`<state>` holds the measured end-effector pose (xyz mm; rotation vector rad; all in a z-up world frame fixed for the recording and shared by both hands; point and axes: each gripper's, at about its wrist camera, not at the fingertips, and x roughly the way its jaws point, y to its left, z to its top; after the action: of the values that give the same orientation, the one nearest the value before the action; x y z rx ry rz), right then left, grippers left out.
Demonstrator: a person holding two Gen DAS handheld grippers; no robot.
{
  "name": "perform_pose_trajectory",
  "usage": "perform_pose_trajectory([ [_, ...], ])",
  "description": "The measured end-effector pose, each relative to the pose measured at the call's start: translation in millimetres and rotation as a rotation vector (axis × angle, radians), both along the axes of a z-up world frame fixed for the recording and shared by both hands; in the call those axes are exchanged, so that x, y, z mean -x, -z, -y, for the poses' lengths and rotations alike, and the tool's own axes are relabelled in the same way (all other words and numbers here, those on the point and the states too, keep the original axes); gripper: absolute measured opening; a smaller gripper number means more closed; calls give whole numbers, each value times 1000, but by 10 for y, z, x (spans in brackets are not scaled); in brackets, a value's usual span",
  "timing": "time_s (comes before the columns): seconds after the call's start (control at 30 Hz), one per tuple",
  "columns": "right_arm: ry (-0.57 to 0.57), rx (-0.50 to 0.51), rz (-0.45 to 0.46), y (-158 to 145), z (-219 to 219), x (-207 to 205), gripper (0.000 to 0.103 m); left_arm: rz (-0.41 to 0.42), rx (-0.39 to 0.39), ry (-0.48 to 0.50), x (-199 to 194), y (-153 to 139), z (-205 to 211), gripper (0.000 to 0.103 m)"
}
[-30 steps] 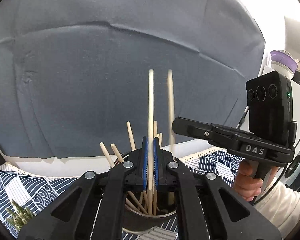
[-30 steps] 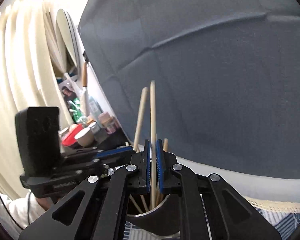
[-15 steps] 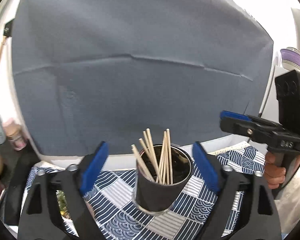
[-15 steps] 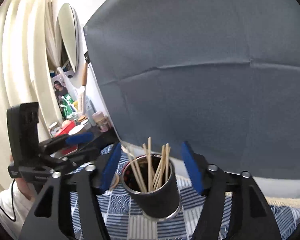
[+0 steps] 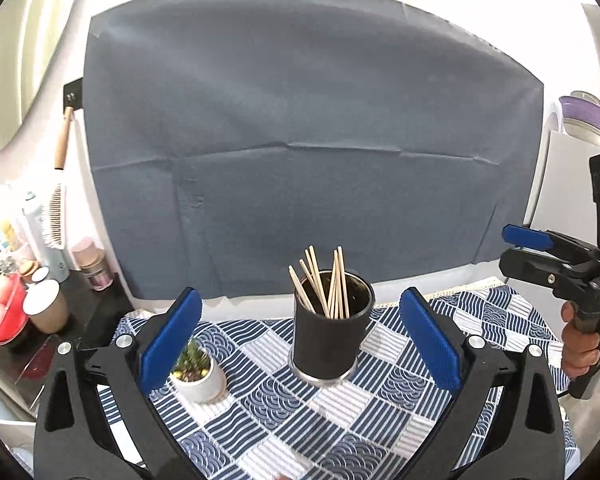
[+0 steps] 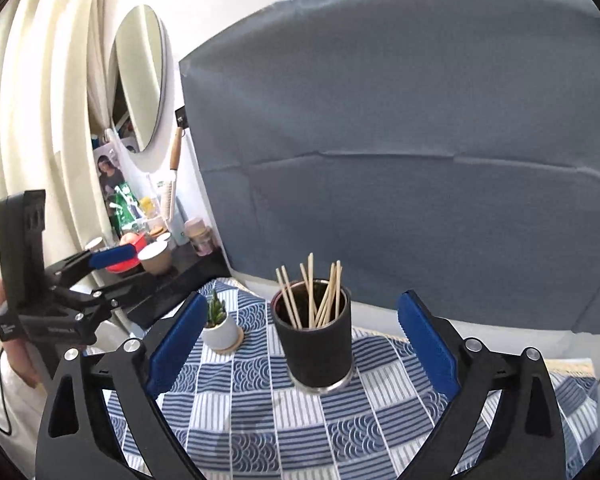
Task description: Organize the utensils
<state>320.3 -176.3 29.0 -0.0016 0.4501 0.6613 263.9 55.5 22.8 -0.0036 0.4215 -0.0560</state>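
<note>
The dark cup [image 5: 327, 342] of chopsticks [image 5: 325, 283] stood upright on the table's patterned cloth [image 5: 396, 408], near its rear edge. Left gripper [image 5: 300, 340] and right gripper [image 6: 300, 344] jaws were opening, empty, clear of the cup. A potted plant [image 6: 220, 326] stood leftward.

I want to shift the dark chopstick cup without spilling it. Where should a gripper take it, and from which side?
Probably grip the black cup around its mid wall, coming in level from the near side, jaws either side. It stands upright on the patterned cloth, and the chopsticks fan out above the rim, so a top approach would hit them. The small plant pot sits clear, to its left.
</note>
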Motion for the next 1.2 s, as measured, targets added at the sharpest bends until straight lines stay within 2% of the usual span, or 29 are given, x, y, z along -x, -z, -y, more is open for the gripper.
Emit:
perform_pose_trajectory([
  [0.1, 11, 22, 7, -9, 27, 249, 95, 15, 40, 26, 248, -37, 12, 97],
  [0.17, 43, 30, 12, 3, 62, 448, 95, 8, 46, 7, 412, -63, 36, 97],
  [0.33, 103, 63, 9, 95, 150, 912, 95, 18, 16, -50, 791, -64, 117, 97],
  [0.47, 119, 91, -17, 209, 207, 1247, 95, 7, -24, -103, 1100, -34, 181, 97],
  [0.6, 99, 116, -31, 282, 250, 1560, 95, 2, -26, -171, 1404, 18, 220, 97],
  [0.73, 104, 107, -32, 293, 302, 1872, 95, -26, -52, -167, 1672, 68, 281, 97],
  [0.87, 123, 76, -58, 289, 372, 2109, 95, -32, -104, -175, 1903, 105, 383, 97],
  [1.03, 172, 72, -43, 294, 470, 2316, 95, -56, -91, -214, 2046, 127, 466, 97],
  [1.2, 176, 84, -97, 335, 500, 2316, 95, -45, -169, -248, 2140, 137, 644, 97],
])
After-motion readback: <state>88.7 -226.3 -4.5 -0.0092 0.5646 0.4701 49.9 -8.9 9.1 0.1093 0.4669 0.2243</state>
